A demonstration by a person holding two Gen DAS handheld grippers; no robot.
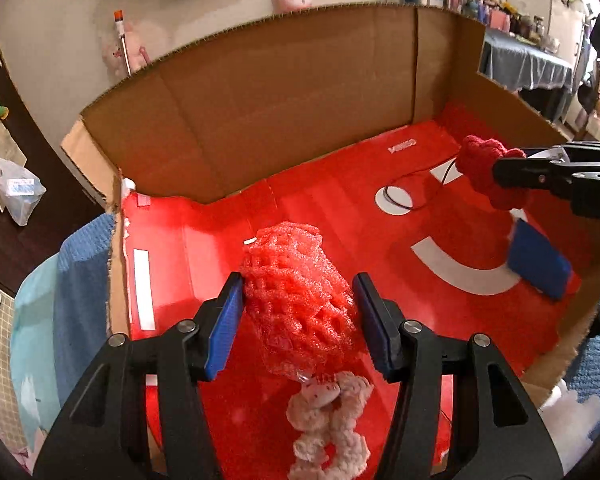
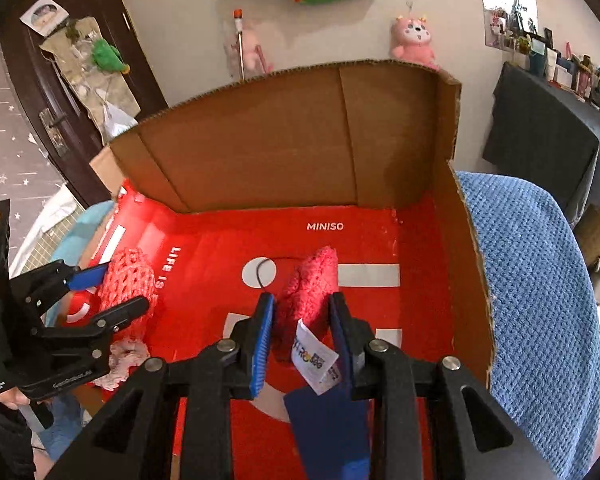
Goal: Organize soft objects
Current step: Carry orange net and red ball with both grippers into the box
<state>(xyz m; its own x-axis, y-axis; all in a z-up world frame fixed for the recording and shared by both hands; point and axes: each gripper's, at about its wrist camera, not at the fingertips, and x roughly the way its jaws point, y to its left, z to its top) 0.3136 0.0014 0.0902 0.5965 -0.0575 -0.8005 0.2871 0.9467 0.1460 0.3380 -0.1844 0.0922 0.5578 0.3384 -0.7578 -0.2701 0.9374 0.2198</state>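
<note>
Left tongs (image 1: 298,312), held over the red floor of the cardboard box (image 1: 260,92), clamp a red foam net sleeve (image 1: 296,280) with a pale crochet piece (image 1: 328,432) hanging below; the net looks light, springy and crushable, best gripped mid-body. Right tongs (image 2: 302,332) pinch a red knitted item (image 2: 308,296) at its tag end; it looks soft and limp. A blue flat object (image 2: 328,428) beneath is partly hidden and unidentifiable.

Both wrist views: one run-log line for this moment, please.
left gripper: shut on red foam net | right gripper: shut on red knitted piece | both over cardboard box
</note>
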